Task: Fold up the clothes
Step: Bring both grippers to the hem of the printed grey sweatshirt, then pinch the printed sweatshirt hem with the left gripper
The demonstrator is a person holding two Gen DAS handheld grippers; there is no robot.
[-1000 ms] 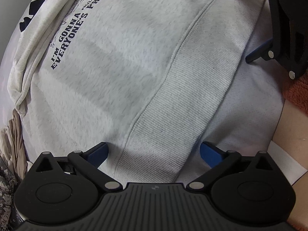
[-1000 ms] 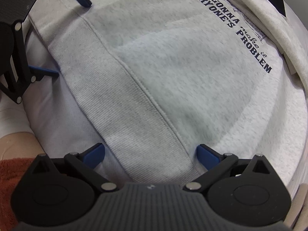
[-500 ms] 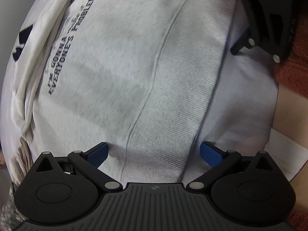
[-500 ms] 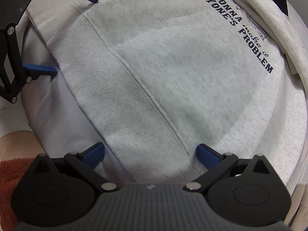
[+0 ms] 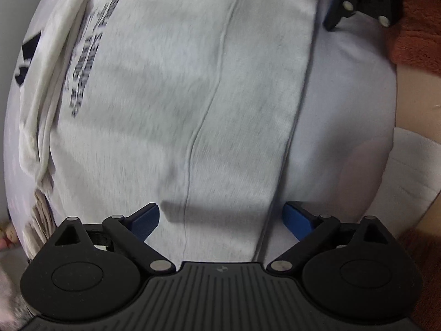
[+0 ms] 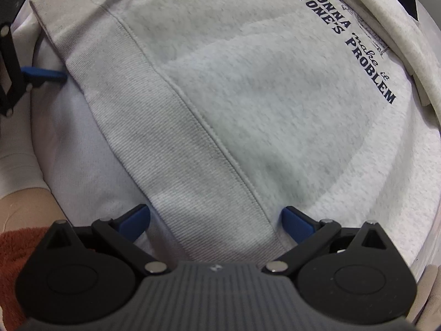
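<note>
Straddling the sweatshirt's ribbed hem (image 6: 193, 182), both tongs, left tongs (image 5: 220, 218) and right tongs (image 6: 215, 218), spread, have closed in; grasp imminent.

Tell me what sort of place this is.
Probably a home laundry-folding spot, though little beyond the cloth shows. A grey sweatshirt lies flat on a pale sheet, with rust-coloured towelling and more bunched fabric at the edges.

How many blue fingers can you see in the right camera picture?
4. Two belong to the right claw: one fingertip lower left, one lower right. Two belong to the left claw upper left, straddling the sweatshirt hem; one is mostly hidden.
</note>
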